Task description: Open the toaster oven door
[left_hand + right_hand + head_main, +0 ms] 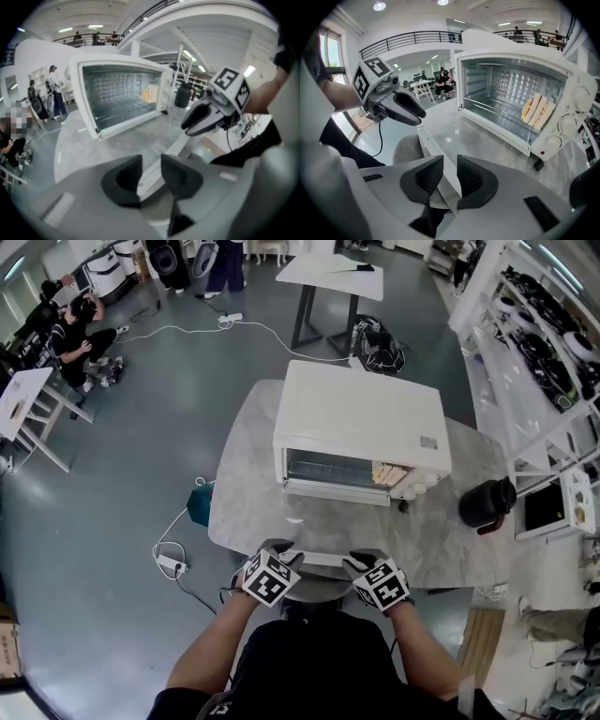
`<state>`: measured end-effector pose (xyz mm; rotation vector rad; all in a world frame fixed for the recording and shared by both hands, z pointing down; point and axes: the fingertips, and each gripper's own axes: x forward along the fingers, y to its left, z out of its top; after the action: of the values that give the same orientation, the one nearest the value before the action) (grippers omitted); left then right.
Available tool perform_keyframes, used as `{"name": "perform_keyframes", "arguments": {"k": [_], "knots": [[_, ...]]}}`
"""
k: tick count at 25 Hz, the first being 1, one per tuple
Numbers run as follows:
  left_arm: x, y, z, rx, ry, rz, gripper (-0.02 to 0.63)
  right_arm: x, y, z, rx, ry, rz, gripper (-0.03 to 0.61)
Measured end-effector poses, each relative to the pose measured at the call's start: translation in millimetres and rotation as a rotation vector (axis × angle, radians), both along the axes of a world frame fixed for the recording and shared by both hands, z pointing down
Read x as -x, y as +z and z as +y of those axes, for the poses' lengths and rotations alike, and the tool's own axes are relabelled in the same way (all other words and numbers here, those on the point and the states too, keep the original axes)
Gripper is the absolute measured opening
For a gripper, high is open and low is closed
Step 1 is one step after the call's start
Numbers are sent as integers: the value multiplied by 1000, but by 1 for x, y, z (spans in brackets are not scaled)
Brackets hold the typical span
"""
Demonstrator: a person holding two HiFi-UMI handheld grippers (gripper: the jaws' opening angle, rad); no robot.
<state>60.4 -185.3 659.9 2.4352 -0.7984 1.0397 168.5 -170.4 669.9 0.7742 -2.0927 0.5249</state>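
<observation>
A white toaster oven (361, 418) stands on a grey marble table (248, 437) with its glass door (478, 138) swung down toward me. Toast slices (538, 111) lean inside at the cavity's right. The door's white handle bar (317, 559) runs between my two grippers near the table's front edge. My left gripper (281, 552) is shut on the handle's left end, and the bar (176, 150) passes between its pads. My right gripper (364, 561) is shut on the right end, with the bar (429, 143) clamped in its jaws.
A black jug-like object (487, 502) sits at the table's right edge. White shelving (534, 352) lines the right side. Another table (328, 277) stands behind the oven. A seated person (80, 334) is far left. A power strip (171, 565) and cable lie on the floor.
</observation>
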Motion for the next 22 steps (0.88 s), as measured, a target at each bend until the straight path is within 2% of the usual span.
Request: {"name": "perform_keyframes", "arguments": {"k": [5,11,16,22], "knots": [[10,-35,-12,-62,-40,69,126,8,-29,-6,-41,23,-26,80],[15,-87,-38,-149,-122,177,96,9,-70,-18,-136,2,-66,60],[11,-134,-58,-201,-211,265,66,-5,-115,-43,-215,36,-162,37],[-10,-183,-82,-307,-303,297,49,-29,-176,-67,-339,5,-280,20]]}}
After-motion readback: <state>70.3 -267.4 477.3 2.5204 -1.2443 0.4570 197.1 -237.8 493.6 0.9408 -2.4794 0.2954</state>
